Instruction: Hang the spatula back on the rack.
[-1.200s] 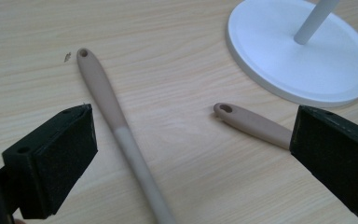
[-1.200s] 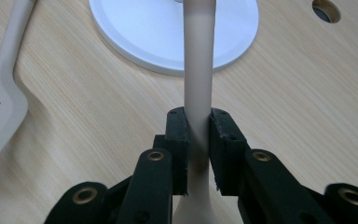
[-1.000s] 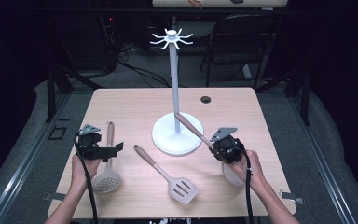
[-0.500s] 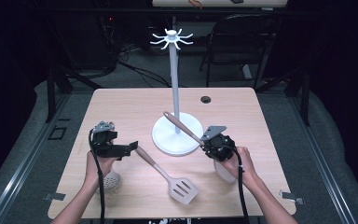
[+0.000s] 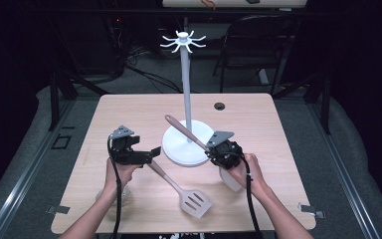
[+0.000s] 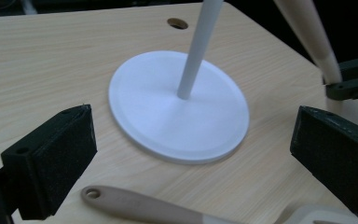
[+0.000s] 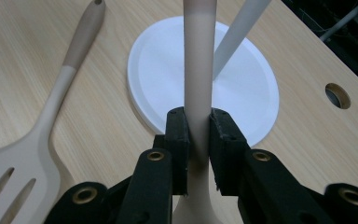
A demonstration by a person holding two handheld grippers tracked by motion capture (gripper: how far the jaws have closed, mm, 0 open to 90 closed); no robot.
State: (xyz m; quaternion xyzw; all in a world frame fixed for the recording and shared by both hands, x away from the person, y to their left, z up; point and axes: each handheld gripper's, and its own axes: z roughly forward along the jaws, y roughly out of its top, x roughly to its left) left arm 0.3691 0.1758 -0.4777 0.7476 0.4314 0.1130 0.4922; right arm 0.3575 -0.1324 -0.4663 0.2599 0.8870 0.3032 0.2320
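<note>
A white utensil stand (image 5: 184, 89) rises from a round base (image 5: 188, 147) at mid-table, with hooks on top. My right gripper (image 5: 211, 148) is just right of the base, shut on a spoon-like utensil's handle (image 5: 184, 132); the brown handle slants up-left over the base and its pale head (image 5: 230, 180) hangs below the hand. In the right gripper view both pads (image 7: 177, 133) clamp the handle (image 7: 198, 70). My left gripper (image 5: 152, 153) hovers left of the base, jaws wide open and empty (image 6: 191, 156), above the handle (image 6: 135, 205) of a slotted spatula (image 5: 195, 201) lying on the table.
A pale round utensil head (image 5: 101, 195) lies partly hidden under the left forearm. A cable hole (image 5: 220, 106) sits near the table's far edge. A dark chair (image 5: 258, 45) stands behind the table. Bare wood stretches along the far side and far left.
My left gripper has moved right, from the table's left side to beside the stand base. The right gripper has shifted left with the utensil, whose handle now reaches over the base.
</note>
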